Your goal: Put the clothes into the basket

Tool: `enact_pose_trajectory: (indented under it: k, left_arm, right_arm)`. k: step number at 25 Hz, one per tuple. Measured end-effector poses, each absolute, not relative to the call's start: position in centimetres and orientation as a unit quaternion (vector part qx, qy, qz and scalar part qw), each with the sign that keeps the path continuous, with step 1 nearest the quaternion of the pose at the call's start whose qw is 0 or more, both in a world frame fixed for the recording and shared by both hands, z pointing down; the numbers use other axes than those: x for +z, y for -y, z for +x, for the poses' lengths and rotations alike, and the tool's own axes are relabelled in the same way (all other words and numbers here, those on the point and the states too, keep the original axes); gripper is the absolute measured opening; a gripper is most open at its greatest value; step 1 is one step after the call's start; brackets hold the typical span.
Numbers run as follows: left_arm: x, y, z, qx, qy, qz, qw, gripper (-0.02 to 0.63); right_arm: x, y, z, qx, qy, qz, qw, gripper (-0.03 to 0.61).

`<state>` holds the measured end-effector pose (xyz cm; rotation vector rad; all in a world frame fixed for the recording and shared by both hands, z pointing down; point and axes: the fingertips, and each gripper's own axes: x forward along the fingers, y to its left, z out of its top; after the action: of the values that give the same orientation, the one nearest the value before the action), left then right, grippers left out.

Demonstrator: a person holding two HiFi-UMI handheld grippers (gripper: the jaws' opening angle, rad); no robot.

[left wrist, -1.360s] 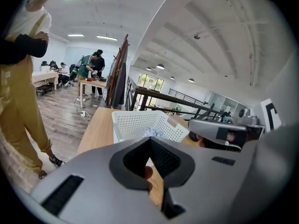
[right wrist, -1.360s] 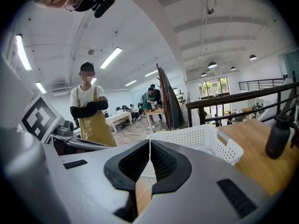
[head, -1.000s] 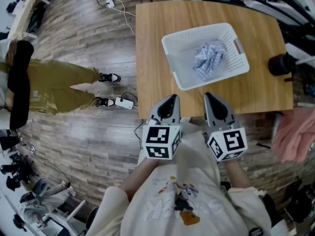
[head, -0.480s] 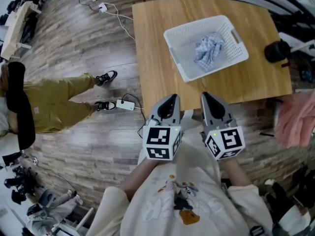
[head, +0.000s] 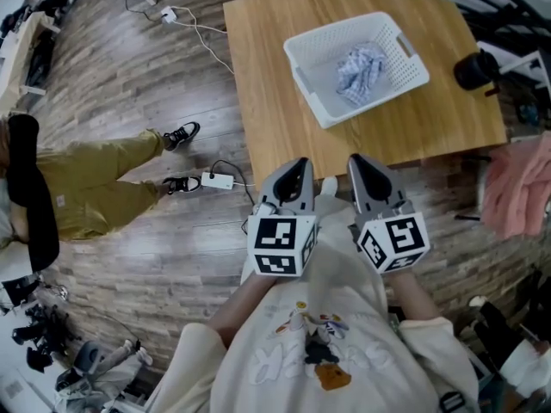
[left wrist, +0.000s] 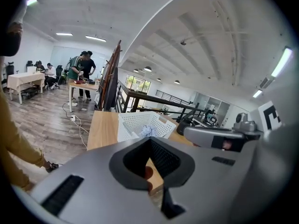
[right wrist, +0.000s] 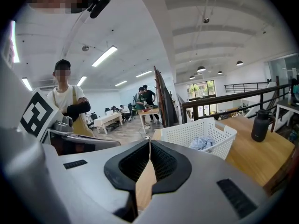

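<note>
A white perforated basket sits on the wooden table, and a crumpled pale blue cloth lies inside it. The basket and cloth also show in the left gripper view, and the basket with the cloth in the right gripper view. My left gripper and right gripper are held side by side just off the table's near edge, well short of the basket. Both are shut with nothing between the jaws.
A black bottle stands at the table's right edge. A pink cloth hangs at the right, beyond the table. A person in olive trousers stands on the wooden floor at the left, near a white power strip and cable.
Both grippers have drawn back from the table toward my body; the table and basket now sit farther up in the head view. The jaws stay shut.
</note>
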<state>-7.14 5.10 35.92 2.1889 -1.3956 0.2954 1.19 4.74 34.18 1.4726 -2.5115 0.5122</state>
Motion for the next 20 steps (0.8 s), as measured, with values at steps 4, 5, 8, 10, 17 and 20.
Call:
enact_pose_trajectory:
  k: [4, 5, 8, 10, 17, 20]
  left_arm:
    - [36.1, -6.4, -7.0, 0.109, 0.506, 0.816, 0.26, 0.002]
    - [36.1, -6.9, -7.1, 0.109, 0.503, 0.817, 0.26, 0.002]
    - [35.8, -8.2, -7.4, 0.109, 0.498, 0.82, 0.258, 0.002]
    - [35.8, -9.0, -7.5, 0.11, 0.495, 0.823, 0.257, 0.002]
    - [36.5, -11.4, -7.8, 0.114, 0.486, 0.828, 0.256, 0.0]
    - [36.6, -12.1, -7.8, 0.116, 0.482, 0.83, 0.256, 0.002]
  right_arm:
    - [34.3, -6.3, 1.3, 0.169, 0.84, 0.507, 0.095, 0.025]
    - [34.3, -6.8, 1.2, 0.168, 0.839, 0.508, 0.096, 0.025]
    - [34.2, -8.2, 0.6, 0.167, 0.838, 0.511, 0.098, 0.025]
    - [34.2, -8.9, 0.4, 0.172, 0.836, 0.512, 0.097, 0.025]
    - [34.1, -11.1, 0.6, 0.175, 0.834, 0.515, 0.094, 0.025]
    - [34.2, -12.0, 0.9, 0.175, 0.831, 0.52, 0.096, 0.025]
